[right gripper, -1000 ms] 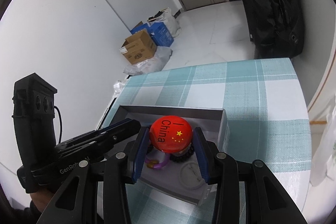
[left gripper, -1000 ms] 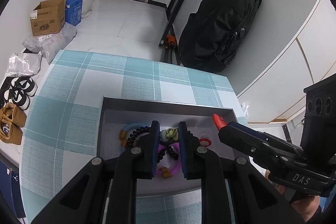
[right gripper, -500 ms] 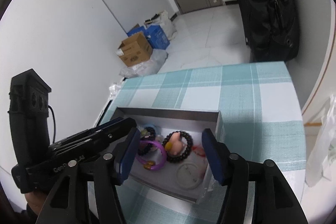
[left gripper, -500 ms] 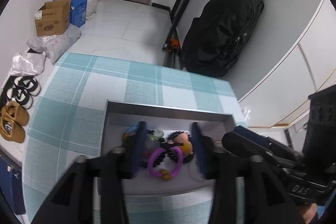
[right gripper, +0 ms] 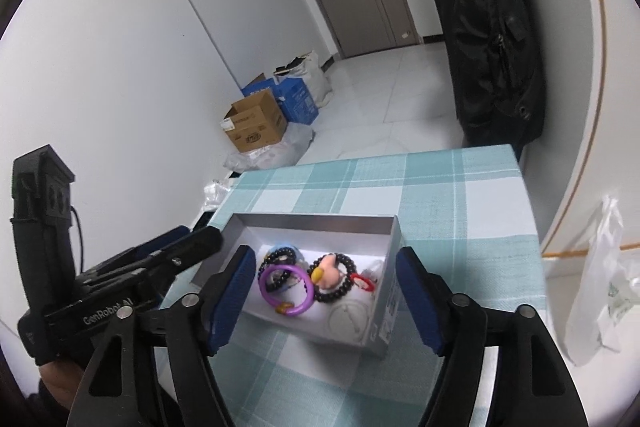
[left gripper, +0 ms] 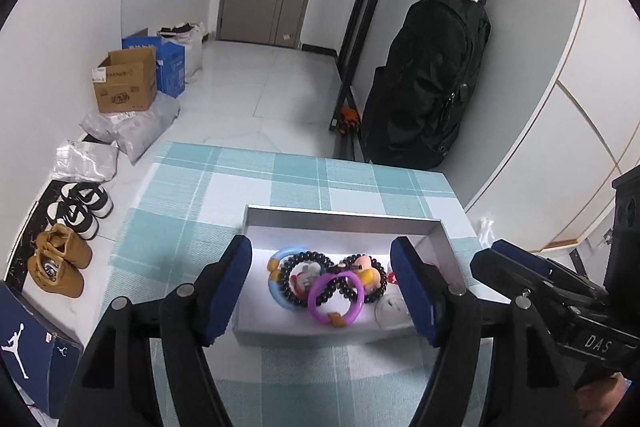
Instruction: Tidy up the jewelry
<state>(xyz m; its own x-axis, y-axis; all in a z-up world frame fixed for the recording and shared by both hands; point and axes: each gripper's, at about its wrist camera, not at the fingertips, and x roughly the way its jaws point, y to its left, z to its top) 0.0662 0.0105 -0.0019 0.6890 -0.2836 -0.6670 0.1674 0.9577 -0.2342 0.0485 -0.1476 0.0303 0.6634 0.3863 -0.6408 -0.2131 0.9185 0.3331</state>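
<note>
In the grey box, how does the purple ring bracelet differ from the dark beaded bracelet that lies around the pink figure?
The smooth purple ring bracelet is one plain band with an orange-yellow piece on it; the dark beaded bracelet is a string of many round beads. The purple one encloses mostly bare box floor, while the beaded one encircles a pink figure. The purple one lies nearer the camera. Both are round and lie flat in the grey box.

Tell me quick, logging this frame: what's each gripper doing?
Left gripper: open, holding nothing, above the jewelry box.
Right gripper: open, holding nothing.
</note>
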